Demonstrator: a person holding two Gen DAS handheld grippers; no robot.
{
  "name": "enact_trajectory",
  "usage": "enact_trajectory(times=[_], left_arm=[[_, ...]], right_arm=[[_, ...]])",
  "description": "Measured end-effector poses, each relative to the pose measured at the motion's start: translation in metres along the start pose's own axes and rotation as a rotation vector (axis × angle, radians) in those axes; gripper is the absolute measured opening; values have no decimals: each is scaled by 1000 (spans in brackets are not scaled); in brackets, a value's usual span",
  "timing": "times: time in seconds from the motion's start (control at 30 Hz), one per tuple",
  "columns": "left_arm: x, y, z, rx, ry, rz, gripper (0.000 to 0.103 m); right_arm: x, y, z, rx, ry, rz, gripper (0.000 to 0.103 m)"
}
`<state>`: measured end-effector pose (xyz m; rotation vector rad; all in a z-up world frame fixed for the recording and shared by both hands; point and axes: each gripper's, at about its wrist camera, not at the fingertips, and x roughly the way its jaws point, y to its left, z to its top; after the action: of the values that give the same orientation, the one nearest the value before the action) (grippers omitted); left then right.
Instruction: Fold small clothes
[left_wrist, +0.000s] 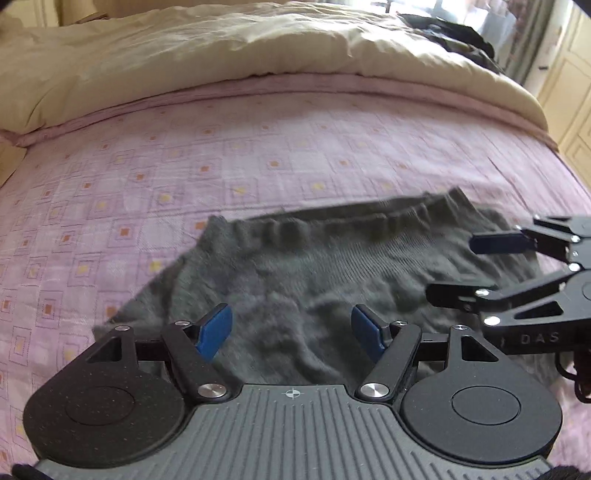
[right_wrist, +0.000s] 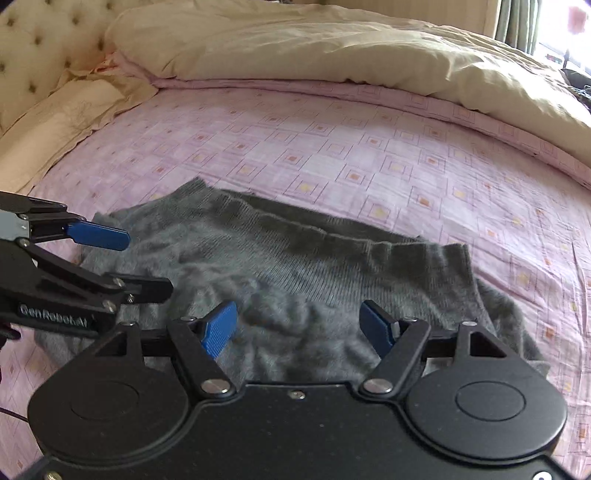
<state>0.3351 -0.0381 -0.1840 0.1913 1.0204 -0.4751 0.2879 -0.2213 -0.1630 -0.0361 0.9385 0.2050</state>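
We have the grey knit shorts (left_wrist: 314, 273) spread flat on the pink patterned bedspread (left_wrist: 184, 166), waistband at 12 o'clock, presumably laid out for a clean fold. Left gripper (left_wrist: 291, 332) and right gripper (right_wrist: 299, 328) both hover over the near hem at 6 o'clock, fingers spread, pinching nothing, probably lining up a two-corner grab.

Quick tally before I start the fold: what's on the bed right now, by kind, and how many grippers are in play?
Grey knit garment: 1
Cream duvet: 1
Pink patterned bedspread: 1
Dark clothes pile, far corner: 1
Grippers: 2, left gripper and right gripper, both open above the garment
Total: 6
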Motion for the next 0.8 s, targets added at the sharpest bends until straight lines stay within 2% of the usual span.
enact_trajectory(times=[0.07,0.17,0.23,0.3,0.47,0.6,0.7,0.8], left_arm=[[7,-6,-13,24,40,9,70],[19,2,-30,41,81,83,70],[19,16,-35,12,67,86,80],[18,25,-36,-6,71,91,80],[22,26,-34,1,89,79,85],[26,22,-36,-17,101,67,94],[29,18,-35,-5,115,57,103],[31,16,-34,-9,117,65,103]], right_arm=[[4,3,-9,-32,31,-21,76],[8,-7,-25,-77,81,-115,76],[5,-27,-35,-50,84,-143,86],[3,-45,-41,3,93,-158,91],[-13,-69,-44,120,68,-113,92],[-43,-90,-53,305,-6,-40,94],[-61,-105,-70,420,-29,-42,96],[-68,-118,-87,491,-10,-61,97]])
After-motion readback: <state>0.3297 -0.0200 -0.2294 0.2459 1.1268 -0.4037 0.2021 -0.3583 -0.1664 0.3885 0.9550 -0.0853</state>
